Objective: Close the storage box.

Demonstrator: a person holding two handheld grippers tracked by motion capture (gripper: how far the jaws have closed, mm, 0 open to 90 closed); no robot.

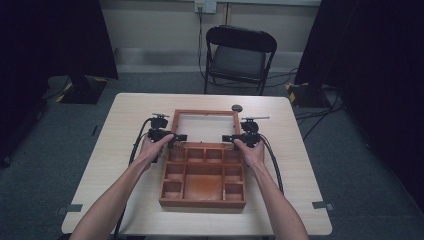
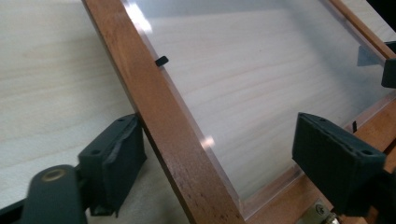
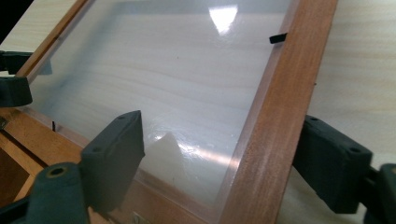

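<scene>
Left hand-held gripper (image 2: 219,158) and right hand-held gripper (image 3: 224,163) released astride lid frame (image 1: 205,113), pale table (image 1: 125,130), grey carpet (image 1: 65,145)

Light wood table (image 1: 125,150) with rounded corners on grey carpet floor (image 1: 45,150). Black folding chair (image 1: 239,57) with grey seat just behind the table, against a pale wall (image 1: 160,25). Wall socket (image 1: 205,6) up top, cable hanging down. Dark curtains (image 1: 50,35) on both sides. Black cables (image 1: 320,117) on floor at right. Yellow-black tape (image 1: 295,92) on stand bases. Dim, even light.
</scene>
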